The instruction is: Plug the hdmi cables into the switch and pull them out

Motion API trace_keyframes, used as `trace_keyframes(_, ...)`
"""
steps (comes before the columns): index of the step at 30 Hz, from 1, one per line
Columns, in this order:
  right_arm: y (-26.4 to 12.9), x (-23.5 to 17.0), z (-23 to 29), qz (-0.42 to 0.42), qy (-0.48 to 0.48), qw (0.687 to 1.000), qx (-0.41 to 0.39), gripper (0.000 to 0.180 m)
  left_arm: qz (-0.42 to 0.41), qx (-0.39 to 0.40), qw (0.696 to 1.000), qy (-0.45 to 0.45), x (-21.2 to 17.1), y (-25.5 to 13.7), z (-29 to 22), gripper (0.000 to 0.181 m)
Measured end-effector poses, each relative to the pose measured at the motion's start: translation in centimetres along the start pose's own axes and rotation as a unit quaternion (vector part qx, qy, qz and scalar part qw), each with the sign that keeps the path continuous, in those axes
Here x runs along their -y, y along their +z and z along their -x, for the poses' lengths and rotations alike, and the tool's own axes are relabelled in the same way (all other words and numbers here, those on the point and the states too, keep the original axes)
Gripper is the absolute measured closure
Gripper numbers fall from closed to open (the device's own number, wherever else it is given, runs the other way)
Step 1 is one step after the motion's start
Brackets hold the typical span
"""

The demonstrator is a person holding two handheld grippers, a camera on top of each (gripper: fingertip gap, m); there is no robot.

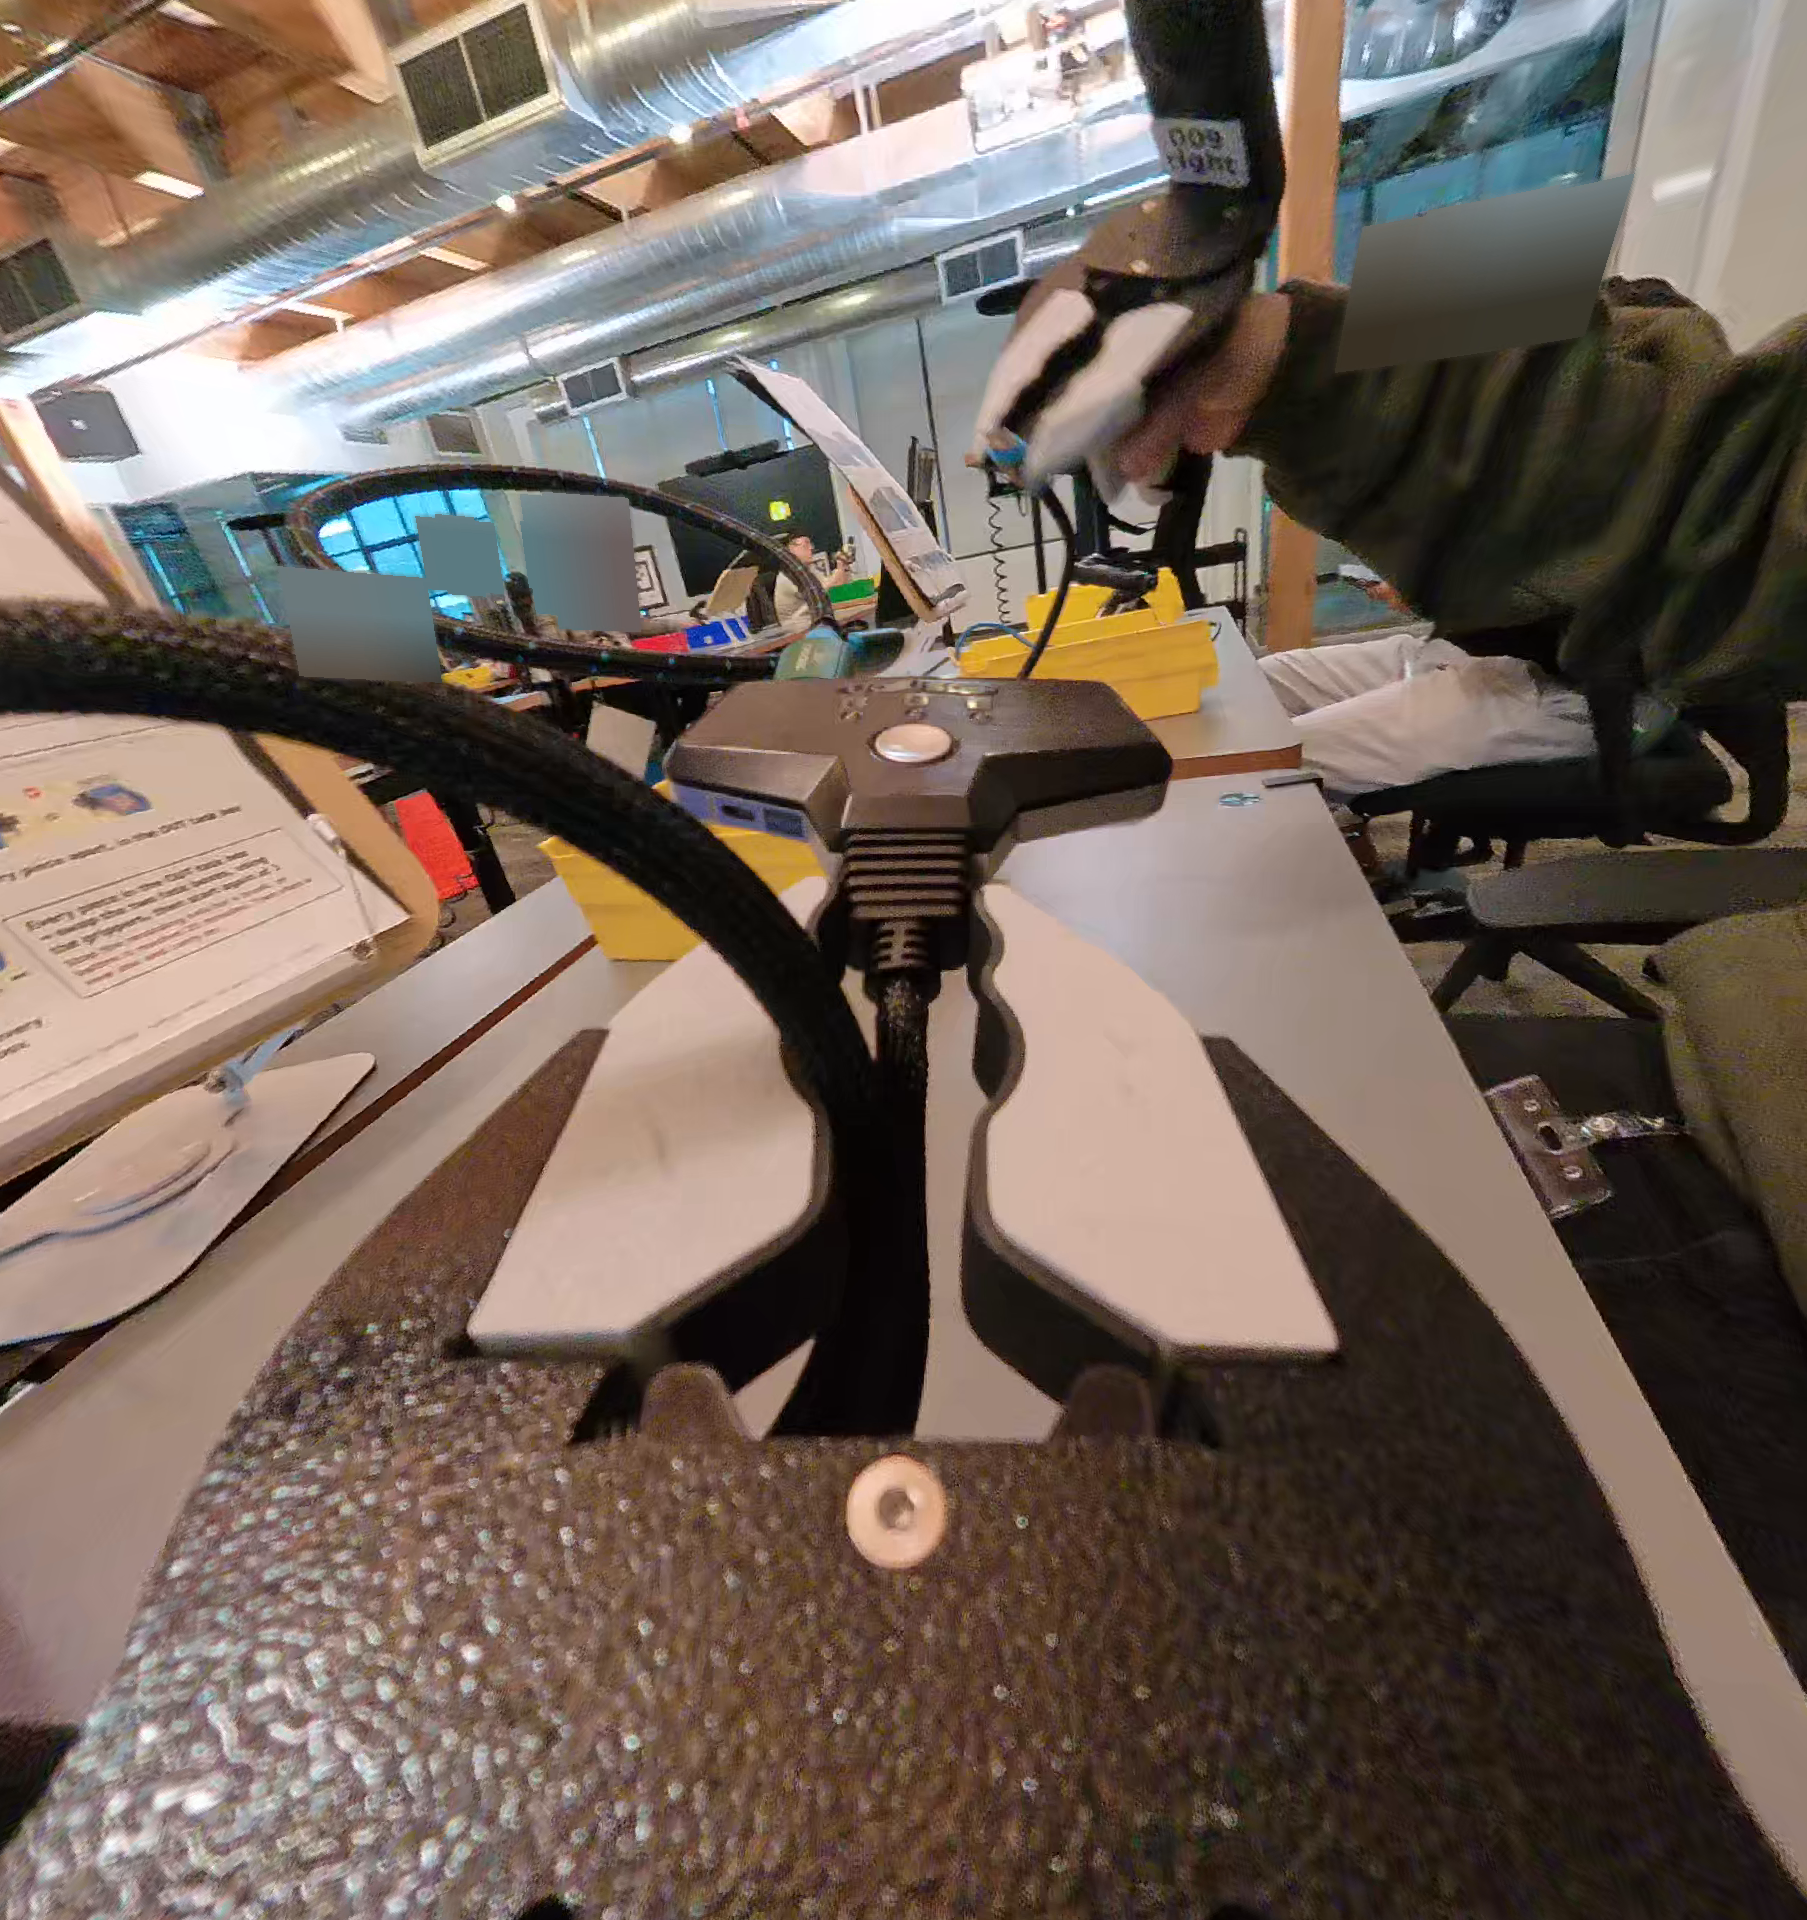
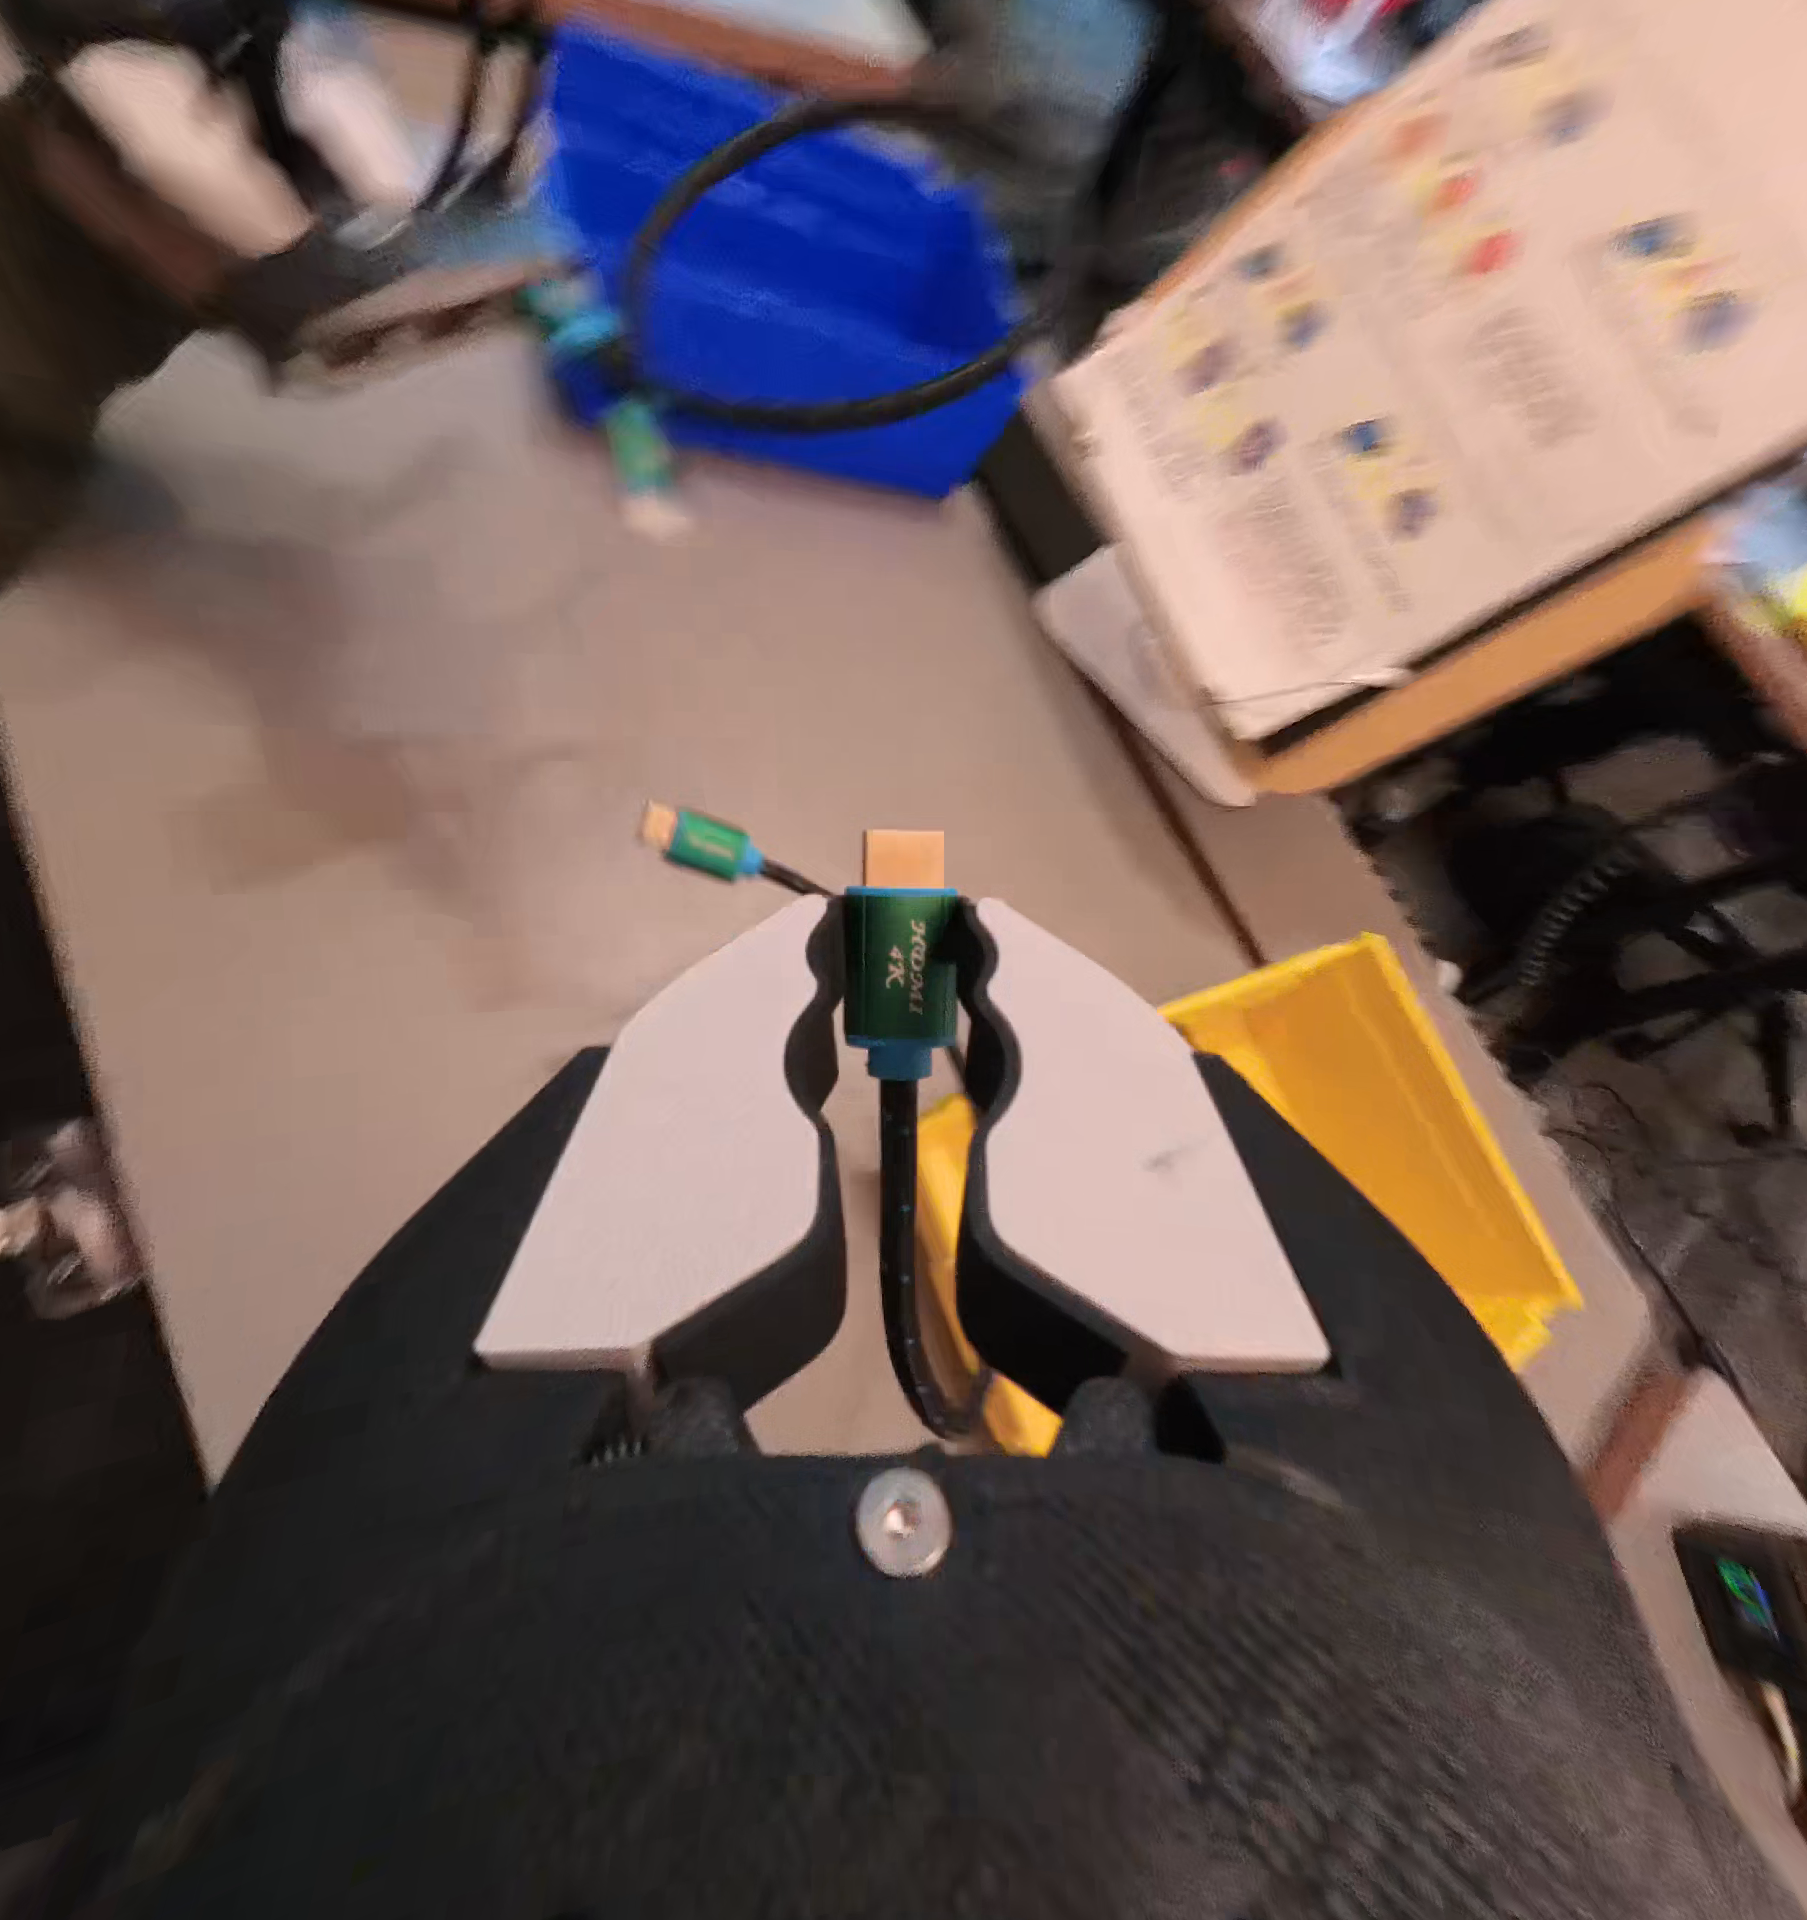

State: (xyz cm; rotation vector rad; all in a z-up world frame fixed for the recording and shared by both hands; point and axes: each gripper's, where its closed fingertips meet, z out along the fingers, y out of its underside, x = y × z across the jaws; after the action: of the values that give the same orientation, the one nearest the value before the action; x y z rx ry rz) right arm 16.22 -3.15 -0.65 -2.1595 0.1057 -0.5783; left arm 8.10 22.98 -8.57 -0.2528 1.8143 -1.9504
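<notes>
In the left wrist view, my left gripper [image 1: 904, 906] is shut on the ribbed cable neck of the black HDMI switch [image 1: 914, 750], which has a silver button on top. The switch is held just above the grey table [image 1: 1242, 935]. Its thick braided cable [image 1: 525, 758] loops off to the left. My right gripper [image 1: 1070, 390] shows high at the upper right, held in a hand. In the right wrist view, my right gripper [image 2: 901, 920] is shut on a green HDMI plug [image 2: 899, 971], gold tip pointing forward, above the table [image 2: 463, 675]. A second green plug [image 2: 699, 842] lies on the table ahead.
A third plug [image 2: 650, 457] and a cable loop [image 2: 826, 405] lie by a blue bin [image 2: 805, 260]. A yellow bin [image 2: 1377, 1122] sits at the right table edge. A tilted instruction board [image 1: 120, 935] stands at the left. Yellow bins [image 1: 1096, 644] and an office chair [image 1: 1605, 883] are beyond.
</notes>
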Motion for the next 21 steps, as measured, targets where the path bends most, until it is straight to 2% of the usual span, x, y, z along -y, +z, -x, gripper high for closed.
trace_keyframes(1, -1.0, 0.1, -1.8, -0.014, 0.024, 0.999, -0.028, 0.159, -0.002, -0.006, 1.0, -0.003, 0.0, 0.2, -0.2, 0.16)
trace_keyframes(4, -3.4, -0.5, -6.6, -0.053, 0.078, 0.99, -0.1, 0.159, -0.02, -0.016, 1.0, -0.017, 0.2, 0.7, -0.3, 0.16)
trace_keyframes(6, -3.8, -1.6, -8.2, -0.073, 0.107, 0.987, -0.091, 0.159, -0.031, -0.024, 0.999, -0.028, 0.3, 0.8, -0.5, 0.16)
trace_keyframes(8, -3.7, -2.9, -9.2, -0.107, 0.179, 0.976, -0.054, 0.159, -0.034, -0.027, 0.999, -0.03, 0.3, 0.8, -0.5, 0.16)
trace_keyframes(12, -3.1, -5.3, -11.7, -0.214, 0.32, 0.923, -0.012, 0.159, -0.036, -0.031, 0.998, -0.028, 0.4, 0.7, -0.6, 0.16)
trace_keyframes(16, -2.4, -8.5, -14.4, -0.301, 0.415, 0.858, -0.035, 0.159, -0.038, -0.029, 0.998, -0.033, 0.2, 0.6, -0.5, 0.159)
trace_keyframes(17, -2.2, -9.5, -15.2, -0.314, 0.441, 0.839, -0.052, 0.159, -0.037, -0.029, 0.998, -0.035, 0.1, 0.5, -0.4, 0.159)
trace_keyframes(19, -1.7, -10.6, -15.7, -0.342, 0.476, 0.81, -0.033, 0.159, -0.036, -0.03, 0.998, -0.039, -0.1, 0.5, -0.3, 0.159)
trace_keyframes(21, -0.7, -12.7, -16.8, -0.33, 0.502, 0.797, -0.069, 0.16, -0.037, -0.028, 0.998, -0.043, -0.2, 0.4, -0.2, 0.159)
